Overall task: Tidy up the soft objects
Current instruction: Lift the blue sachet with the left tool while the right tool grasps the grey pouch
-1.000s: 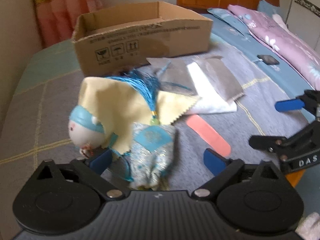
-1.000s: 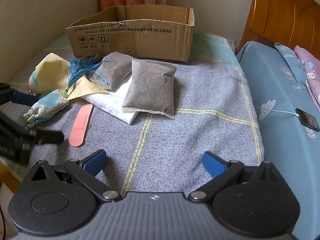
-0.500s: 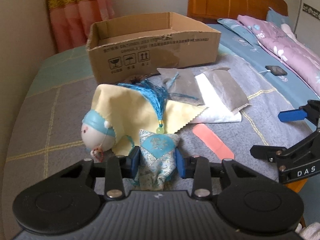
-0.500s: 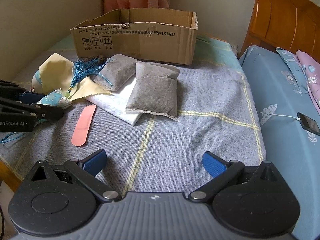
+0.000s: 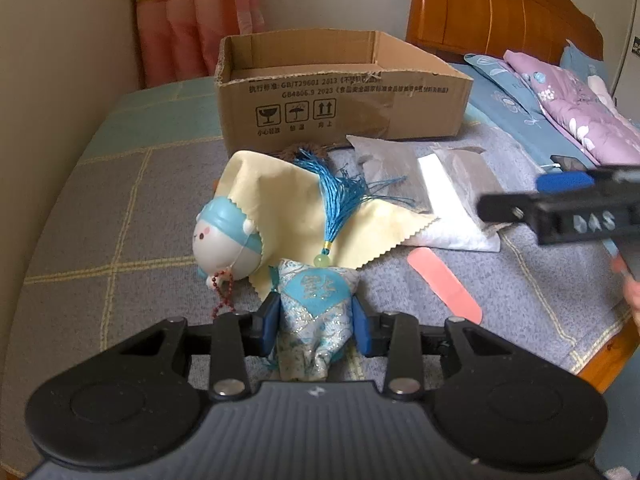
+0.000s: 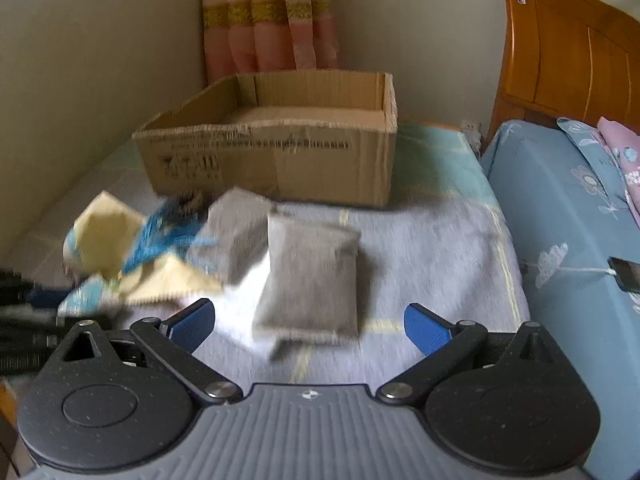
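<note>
My left gripper (image 5: 314, 322) is shut on a blue brocade sachet (image 5: 316, 300), its blue pads pressing both sides. The sachet's blue tassel (image 5: 344, 196) trails over a yellow cloth (image 5: 280, 196). A round doll head with a blue cap (image 5: 224, 240) lies just left of it. My right gripper (image 6: 308, 322) stands open, low over a grey pouch (image 6: 312, 276) with nothing between its fingers. A second grey pouch (image 6: 240, 232) lies to the left on a white cloth (image 5: 444, 208). An open cardboard box (image 6: 280, 160) stands behind them.
A pink strip (image 5: 444, 284) lies on the grey checked blanket right of the sachet. A phone on a cable (image 6: 626, 274) rests on the blue bedding at the right. The wooden headboard (image 6: 568, 60) and the curtain (image 6: 272, 20) stand behind, with a wall along the left.
My left jaws closed from wide open onto the sachet. My right gripper moved forward toward the grey pouches and the box, and its view is now blurred.
</note>
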{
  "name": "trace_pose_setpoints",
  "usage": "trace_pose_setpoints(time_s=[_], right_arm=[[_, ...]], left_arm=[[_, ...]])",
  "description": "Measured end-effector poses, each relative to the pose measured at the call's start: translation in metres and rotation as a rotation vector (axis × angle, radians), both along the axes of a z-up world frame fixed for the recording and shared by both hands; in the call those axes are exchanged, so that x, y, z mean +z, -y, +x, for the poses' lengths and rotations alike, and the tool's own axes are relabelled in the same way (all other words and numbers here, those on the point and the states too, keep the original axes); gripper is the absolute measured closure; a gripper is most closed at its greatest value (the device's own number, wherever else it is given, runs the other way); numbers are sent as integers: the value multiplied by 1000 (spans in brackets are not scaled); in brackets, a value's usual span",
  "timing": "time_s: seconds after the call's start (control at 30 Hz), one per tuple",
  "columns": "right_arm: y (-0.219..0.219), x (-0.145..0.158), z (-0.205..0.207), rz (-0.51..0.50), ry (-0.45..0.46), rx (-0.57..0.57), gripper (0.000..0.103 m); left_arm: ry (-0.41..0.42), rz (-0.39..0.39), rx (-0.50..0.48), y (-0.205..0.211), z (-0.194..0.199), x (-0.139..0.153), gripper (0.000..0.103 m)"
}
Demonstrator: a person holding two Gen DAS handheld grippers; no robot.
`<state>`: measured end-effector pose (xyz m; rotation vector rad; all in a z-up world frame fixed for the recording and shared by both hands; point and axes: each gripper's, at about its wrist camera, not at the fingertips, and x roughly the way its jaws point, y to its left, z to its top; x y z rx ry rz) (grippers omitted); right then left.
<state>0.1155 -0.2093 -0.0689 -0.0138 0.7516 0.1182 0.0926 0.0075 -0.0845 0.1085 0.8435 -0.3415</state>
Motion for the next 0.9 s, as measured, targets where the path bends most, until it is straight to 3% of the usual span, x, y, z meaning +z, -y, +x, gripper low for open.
trace_pose_setpoints(time_s=[0.2, 0.3, 0.47, 0.7, 0.9], right_arm=[[-3, -6, 25, 26, -9, 23, 4], [-4, -14, 37, 26, -40, 10, 16], [-1, -21, 39, 29, -48, 2, 25], [-1, -18, 40, 7, -48, -21, 47], [1, -12, 35, 5, -48, -35, 51]], left_arm=[[0, 3, 3, 1, 1, 0, 66], [2, 7, -1, 1, 0, 0, 66], [-5, -1, 0, 0, 3, 1, 66], [-5, -1, 3, 0, 3, 1, 66], [-7, 10, 3, 1, 3, 2, 67]])
